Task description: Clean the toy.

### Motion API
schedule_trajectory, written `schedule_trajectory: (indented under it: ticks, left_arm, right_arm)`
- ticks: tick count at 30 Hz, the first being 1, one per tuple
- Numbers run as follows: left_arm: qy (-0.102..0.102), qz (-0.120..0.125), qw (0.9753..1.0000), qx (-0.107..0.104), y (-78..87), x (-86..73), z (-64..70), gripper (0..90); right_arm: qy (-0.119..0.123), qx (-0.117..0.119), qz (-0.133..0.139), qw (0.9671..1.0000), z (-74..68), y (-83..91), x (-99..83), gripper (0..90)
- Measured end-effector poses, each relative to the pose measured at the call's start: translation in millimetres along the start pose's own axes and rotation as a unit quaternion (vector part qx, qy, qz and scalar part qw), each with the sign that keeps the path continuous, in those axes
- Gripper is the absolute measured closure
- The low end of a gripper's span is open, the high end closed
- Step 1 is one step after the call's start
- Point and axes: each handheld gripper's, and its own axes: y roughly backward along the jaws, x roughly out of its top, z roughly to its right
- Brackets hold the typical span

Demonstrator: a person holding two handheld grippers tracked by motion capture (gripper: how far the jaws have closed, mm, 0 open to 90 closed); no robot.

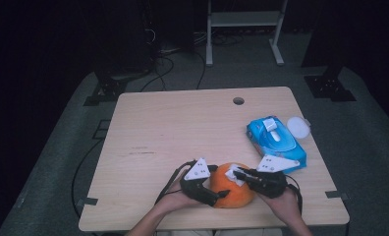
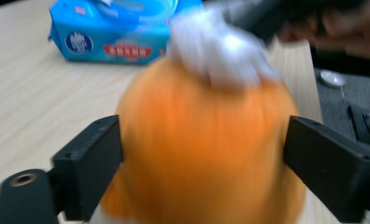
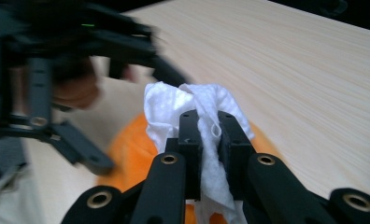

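Note:
An orange round object (image 1: 230,188) rests near the table's front edge, between both grippers. My left gripper (image 1: 217,194) clasps it from the left; in the left gripper view its two black jaws press on both flanks of the orange object (image 2: 202,149). My right gripper (image 1: 237,173) is shut on a crumpled white wipe (image 3: 206,121) and holds it on top of the orange object (image 3: 127,149). The white wipe (image 2: 220,51) looks blurred on the object's top.
A blue pack of wet wipes (image 1: 275,139) lies at the right side of the wooden table (image 1: 173,128), with a white round lid (image 1: 298,128) beside it. A small hole (image 1: 238,101) sits near the far edge. A metal stand (image 1: 244,29) is behind.

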Motion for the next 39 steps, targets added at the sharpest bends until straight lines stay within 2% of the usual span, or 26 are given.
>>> schedule_trajectory:
  ticks: [2,3,7,11,13,16,19,22,23,25,27,28,29,31,32,34,36,38,39]
  left_arm:
    - [-0.002,-0.007,1.0,0.002,-0.7,-2.0,-0.5,17.6]
    - [0.001,-0.007,1.0,0.003,-0.7,-3.4,-1.2,21.1]
    - [0.012,-0.018,0.9997,0.009,0.4,-8.3,-5.7,26.0]
    - [0.019,-0.019,0.9996,0.007,2.8,-10.0,-7.9,26.3]
    - [0.017,-0.016,0.9997,0.005,3.5,-8.1,-7.6,25.5]
    - [0.016,0.001,0.9999,0.005,5.3,-2.9,-8.1,16.1]
    - [0.02,0.005,0.9998,0.003,3.5,-0.8,-9.7,8.8]
    - [0.028,-0.006,0.9995,-0.012,-0.2,-5.4,-10.9,8.0]
    - [0.03,-0.008,0.9994,-0.017,0.1,-6.4,-11.4,10.4]
    - [0.019,-0.017,0.9997,-0.006,1.9,-5.3,-9.6,24.6]
    - [-0.007,-0.016,0.9998,0.012,4.4,-1.7,-5.7,38.2]
    - [-0.028,-0.014,0.9992,0.025,6.7,2.1,-3.1,41.3]
    - [-0.044,-0.009,0.9982,0.039,9.1,5.2,-1.3,43.4]
    - [-0.088,-0.007,0.9932,0.076,13.7,10.1,1.6,44.8]
    - [-0.099,-0.009,0.9915,0.085,15.4,11.1,1.6,44.8]
    - [-0.094,-0.013,0.9922,0.081,15.6,8.1,0.8,44.8]
    - [-0.098,-0.016,0.9918,0.08,13.6,3.2,2.4,44.5]
    - [-0.096,-0.013,0.992,0.081,12.8,3.0,4.6,43.9]
    - [-0.099,-0.014,0.9918,0.08,12.6,3.1,5.9,43.3]
  right_arm:
    - [0.02,-0.005,-0.002,0.9998,-6.0,-3.7,3.7,80.7]
    - [0.021,-0.009,-0.003,0.9997,-5.4,-3.3,4.4,80.8]
    - [-0.01,-0.025,-0.005,0.9996,9.4,4.0,-1.6,80.9]
    - [-0.042,-0.053,-0.015,0.9976,27.2,11.0,-11.6,80.8]
    - [-0.051,-0.05,-0.015,0.9973,30.2,11.1,-14.6,80.8]
    - [-0.041,-0.049,-0.014,0.9979,25.6,9.1,-12.4,80.9]
    - [-0.035,-0.017,0.007,0.9992,15.7,6.1,-9.6,81.1]
    - [-0.014,-0.01,0.009,0.9998,4.3,0.0,-5.9,81.0]
    - [-0.012,-0.008,0.011,0.9998,2.3,-1.7,-4.9,81.1]
    - [-0.014,-0.011,0.013,0.9998,2.2,-3.3,-4.8,81.1]
    - [-0.023,-0.015,0.019,0.9994,3.7,-3.0,-4.8,81.2]
    - [-0.025,-0.019,0.023,0.9992,4.6,-2.5,-4.4,81.1]
    - [-0.028,-0.024,0.031,0.9988,6.0,-0.8,-3.3,81.1]
    - [-0.037,-0.03,0.046,0.9978,8.6,1.6,-2.3,81.1]
    - [-0.048,-0.031,0.05,0.9971,10.3,1.3,-3.0,81.1]
    - [-0.063,-0.031,0.046,0.9965,14.4,-2.7,-7.1,80.9]
    - [-0.074,-0.043,0.019,0.9962,20.9,-11.1,-15.6,81.0]
    - [-0.099,-0.04,0.014,0.9942,27.7,-13.2,-20.5,80.9]
    - [-0.104,-0.048,0.011,0.9934,29.1,-12.4,-20.2,80.9]
